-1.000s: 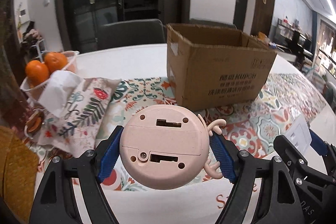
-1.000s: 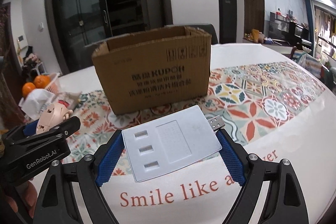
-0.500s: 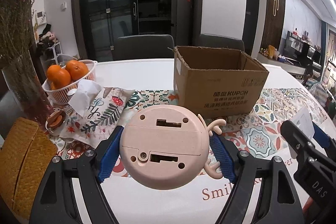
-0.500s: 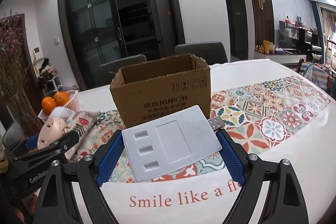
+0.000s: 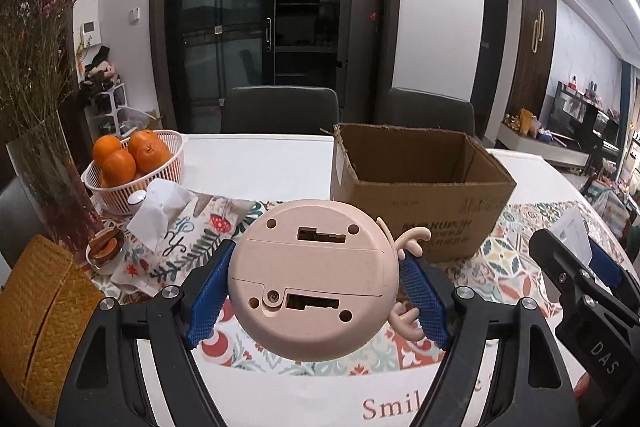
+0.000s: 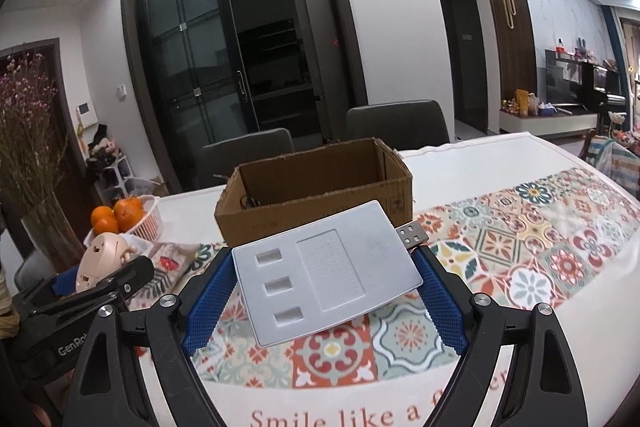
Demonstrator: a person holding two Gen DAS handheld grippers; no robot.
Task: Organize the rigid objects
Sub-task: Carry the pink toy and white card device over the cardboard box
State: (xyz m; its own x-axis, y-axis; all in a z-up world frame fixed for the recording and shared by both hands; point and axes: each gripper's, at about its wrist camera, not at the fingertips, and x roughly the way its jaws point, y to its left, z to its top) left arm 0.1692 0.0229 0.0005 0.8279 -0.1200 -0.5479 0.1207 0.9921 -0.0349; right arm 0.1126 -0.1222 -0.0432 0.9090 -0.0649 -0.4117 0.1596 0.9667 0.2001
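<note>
My left gripper (image 5: 316, 287) is shut on a round pink toy with small antlers (image 5: 312, 279), its flat underside turned to the camera, held above the table. My right gripper (image 6: 324, 279) is shut on a flat white USB hub (image 6: 326, 271) whose metal plug (image 6: 412, 235) sticks out to the right. An open cardboard box (image 5: 420, 187) stands on the patterned runner beyond both; in the right wrist view the box (image 6: 316, 195) lies straight ahead. The left gripper with the toy (image 6: 104, 263) shows at the left of the right wrist view, and the right gripper (image 5: 580, 267) at the right of the left wrist view.
A white basket of oranges (image 5: 132, 167) sits at the far left by a tissue pack in a floral cover (image 5: 172, 223). A vase of dried flowers (image 5: 36, 107) and a woven mat (image 5: 40, 311) flank the left edge. Two grey chairs (image 5: 280, 115) stand behind the table.
Both grippers have risen with their loads, so the box's open top and inside now show. The grips on the toy and the hub are unchanged.
</note>
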